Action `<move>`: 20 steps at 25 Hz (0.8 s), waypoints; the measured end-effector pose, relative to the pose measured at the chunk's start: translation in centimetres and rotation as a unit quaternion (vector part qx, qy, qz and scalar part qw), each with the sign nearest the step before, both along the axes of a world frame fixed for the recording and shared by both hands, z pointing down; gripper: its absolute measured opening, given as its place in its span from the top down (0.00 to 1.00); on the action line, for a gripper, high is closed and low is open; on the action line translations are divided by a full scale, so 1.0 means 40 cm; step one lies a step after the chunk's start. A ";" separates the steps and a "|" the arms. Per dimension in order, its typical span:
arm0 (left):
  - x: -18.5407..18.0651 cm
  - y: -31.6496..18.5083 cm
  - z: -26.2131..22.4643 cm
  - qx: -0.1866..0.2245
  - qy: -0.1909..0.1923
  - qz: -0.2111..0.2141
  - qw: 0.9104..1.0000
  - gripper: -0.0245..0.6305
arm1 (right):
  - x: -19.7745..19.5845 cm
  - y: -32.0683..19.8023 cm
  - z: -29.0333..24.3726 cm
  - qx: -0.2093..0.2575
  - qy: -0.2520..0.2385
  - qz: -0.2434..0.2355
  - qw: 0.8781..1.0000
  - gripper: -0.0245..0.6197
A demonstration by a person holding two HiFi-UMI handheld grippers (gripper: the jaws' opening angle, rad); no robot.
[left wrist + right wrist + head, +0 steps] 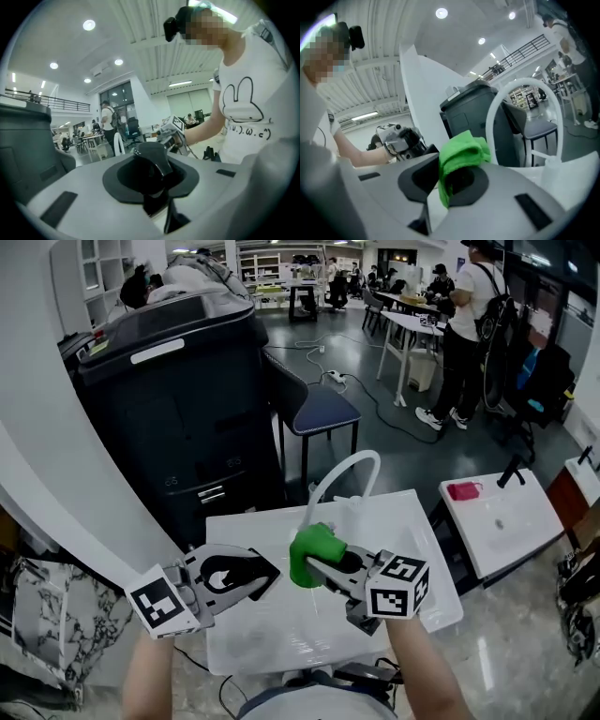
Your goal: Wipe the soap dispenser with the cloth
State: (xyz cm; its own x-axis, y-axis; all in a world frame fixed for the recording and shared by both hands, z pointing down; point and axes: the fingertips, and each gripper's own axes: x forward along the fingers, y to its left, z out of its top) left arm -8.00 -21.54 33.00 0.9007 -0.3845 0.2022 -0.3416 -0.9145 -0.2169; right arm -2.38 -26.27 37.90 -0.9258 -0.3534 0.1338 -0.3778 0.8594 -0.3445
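in the lower left of the head view, the left gripper has its 2 jaws clamped on the black soap dispenser, held above the white basin. just right of it, at lower centre, the bunched green cloth sits pinched tight in the right gripper, beside the dispenser.

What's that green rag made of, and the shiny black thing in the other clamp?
The green cloth looks like soft microfibre, matte: it bunches in thick folds in the right gripper. The black piece in the left gripper looks like hard glossy plastic: light glints on its smooth edges. Neither is certain.
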 end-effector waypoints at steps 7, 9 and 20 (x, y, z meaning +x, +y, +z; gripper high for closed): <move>0.093 0.071 0.026 0.011 -0.061 0.101 0.993 0.82 | -0.060 0.067 -0.062 -0.025 -0.063 -0.112 0.991 0.89; 0.112 0.073 0.040 0.024 -0.081 0.111 0.990 0.82 | -0.067 0.076 -0.037 -0.052 -0.061 -0.118 0.990 0.89; 0.154 0.126 0.027 0.070 -0.106 0.146 0.981 0.82 | -0.041 0.049 0.173 -0.138 -0.005 -0.096 0.986 0.89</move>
